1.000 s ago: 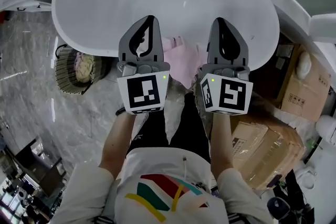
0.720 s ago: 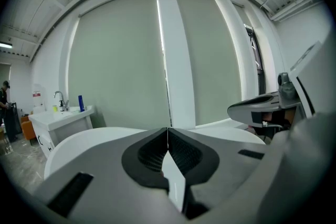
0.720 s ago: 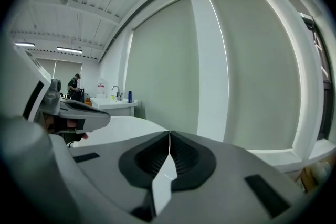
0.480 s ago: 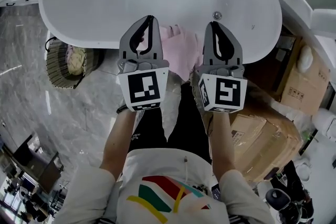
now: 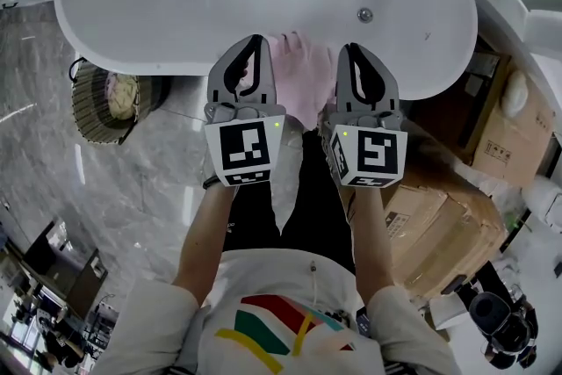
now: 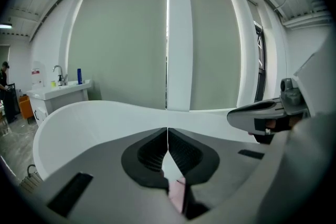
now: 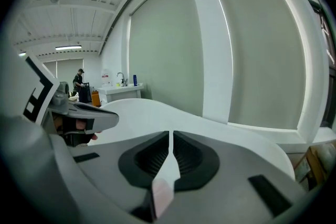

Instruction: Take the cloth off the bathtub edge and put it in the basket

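A pink cloth hangs over the near edge of the white bathtub. My left gripper is shut with nothing in it, its tip over the cloth's left side. On the cloth's right side my right gripper hovers, also shut and empty. A woven basket with some fabric inside stands on the floor left of the tub. The left gripper view shows the left gripper with its jaws together and a strip of pink cloth below them. In the right gripper view the right gripper is shut, with a bit of the cloth beneath.
Cardboard boxes are stacked to the right of the person's legs. The tub drain sits far right inside the tub. A sink counter stands at the far left of the room. The floor is grey marble.
Both grippers have come down side by side toward the tub's near edge and now flank the pink cloth. Their jaws stayed shut.
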Tool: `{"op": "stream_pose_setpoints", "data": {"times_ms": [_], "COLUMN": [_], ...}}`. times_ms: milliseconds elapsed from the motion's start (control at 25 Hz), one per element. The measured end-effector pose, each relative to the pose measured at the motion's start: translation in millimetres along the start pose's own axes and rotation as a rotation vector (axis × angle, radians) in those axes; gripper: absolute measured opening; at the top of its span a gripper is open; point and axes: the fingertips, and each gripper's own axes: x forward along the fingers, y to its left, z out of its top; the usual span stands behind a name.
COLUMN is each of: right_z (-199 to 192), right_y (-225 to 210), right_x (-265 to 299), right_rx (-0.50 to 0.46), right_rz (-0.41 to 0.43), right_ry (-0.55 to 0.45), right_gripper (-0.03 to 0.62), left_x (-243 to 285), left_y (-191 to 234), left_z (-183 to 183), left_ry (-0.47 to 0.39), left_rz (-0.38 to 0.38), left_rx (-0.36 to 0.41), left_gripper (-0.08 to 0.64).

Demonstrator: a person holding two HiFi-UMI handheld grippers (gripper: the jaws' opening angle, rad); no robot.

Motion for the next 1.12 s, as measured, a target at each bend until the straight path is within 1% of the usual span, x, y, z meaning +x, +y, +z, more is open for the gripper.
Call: {"op": "stream_pose_setpoints", "data": {"times_ms": [80, 120, 160, 240, 320, 360, 480, 560, 640, 720, 840, 1040, 1120], "right_z": [-3.7, -6.7, -10.7, -20.7, -32.3, -38.8, -61.3, -78.6, -98.2, -117.8, -145.5, -182.2, -193.7], "right_y": [1.0, 0.8, 0.4, -0.3, -1.0, -1.5, -3.4, -5.3, -6.0, -6.3, -6.3, -2.7, -1.0], "right_x": [0.4, 1.4, 3.1, 7.0, 10.0, 11.3, 14.9, 17.6, 19.8, 21.1, 22.8, 26.6, 27.1], "right_rx": [0.022, 0.038, 0.059, 0.105, 0.137, 0.149, 0.183, 0.198, 0.192, 0.183, 0.209, 0.226, 0.252], "right_rz": [0.017, 0.024, 0.033, 0.053, 0.065, 0.066, 0.067, 0.067, 0.071, 0.079, 0.092, 0.104, 0.102], "right_ry": [0.003, 0.010, 0.022, 0.051, 0.080, 0.095, 0.148, 0.190, 0.237, 0.282, 0.343, 0.432, 0.458], "right_gripper": [0.017, 0.049, 0.112, 0.194, 0.246, 0.269, 0.296, 0.305, 0.310, 0.327, 0.350, 0.354, 0.354], "left_x": [1.1, 2.3, 3.8, 7.0, 10.5, 12.2, 16.6, 19.3, 19.5, 18.8, 18.9, 16.9, 15.9], "left_y": [-4.7, -6.7, -7.8, -8.3, -10.0, -10.8, -12.2, -13.4, -14.7, -16.5, -18.3, -14.9, -14.3], "left_z": [-5.4, -8.7, -12.4, -21.2, -33.2, -40.4, -68.9, -94.1, -119.1, -139.0, -161.6, -187.7, -195.8], "left_ry": [0.010, 0.017, 0.025, 0.045, 0.074, 0.092, 0.161, 0.222, 0.279, 0.326, 0.379, 0.442, 0.464], "left_rz": [-0.030, -0.042, -0.048, -0.055, -0.074, -0.083, -0.093, -0.098, -0.098, -0.093, -0.091, -0.077, -0.072], "left_rx": [0.003, 0.000, -0.007, -0.031, -0.068, -0.084, -0.089, -0.091, -0.110, -0.124, -0.159, -0.213, -0.226], "left_gripper": [0.018, 0.020, 0.020, 0.032, 0.134, 0.169, 0.249, 0.284, 0.319, 0.334, 0.344, 0.353, 0.360]}}
